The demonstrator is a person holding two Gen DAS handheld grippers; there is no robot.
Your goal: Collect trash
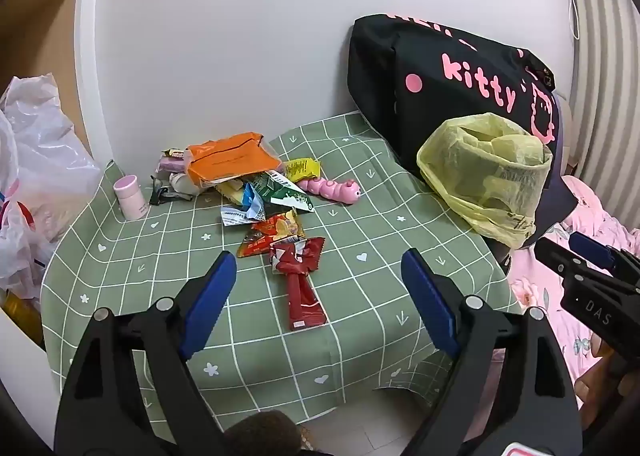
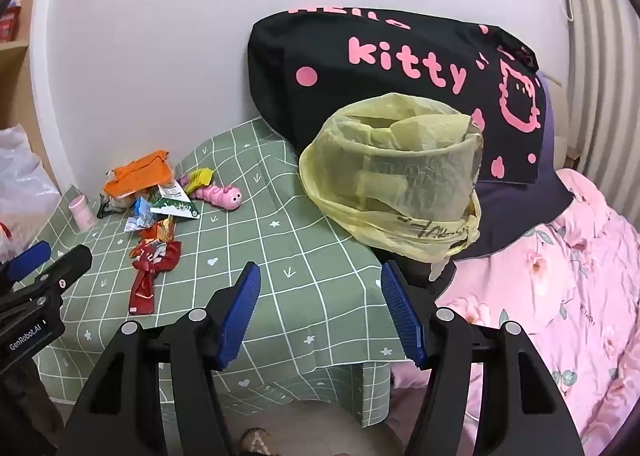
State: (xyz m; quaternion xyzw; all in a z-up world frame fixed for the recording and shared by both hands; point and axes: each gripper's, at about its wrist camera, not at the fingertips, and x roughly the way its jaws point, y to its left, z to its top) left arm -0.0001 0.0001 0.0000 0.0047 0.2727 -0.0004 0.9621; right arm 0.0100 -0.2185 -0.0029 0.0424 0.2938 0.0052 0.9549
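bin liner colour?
Translucent pale yellow bin liner, with dark lettering low on its side. Clearest in the right wrist view.

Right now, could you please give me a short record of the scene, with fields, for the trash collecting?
surface: green checked tablecloth
trash: pile of wrappers, loose on the cloth; red wrapper nearest the left gripper
bin: yellow-lined bin, at the right edge of the cloth, mouth open
not trash: pink caterpillar toy beside the pile; pink cup left of it
left gripper: open, empty, above the red wrapper
right gripper: open, empty, in front of the bin
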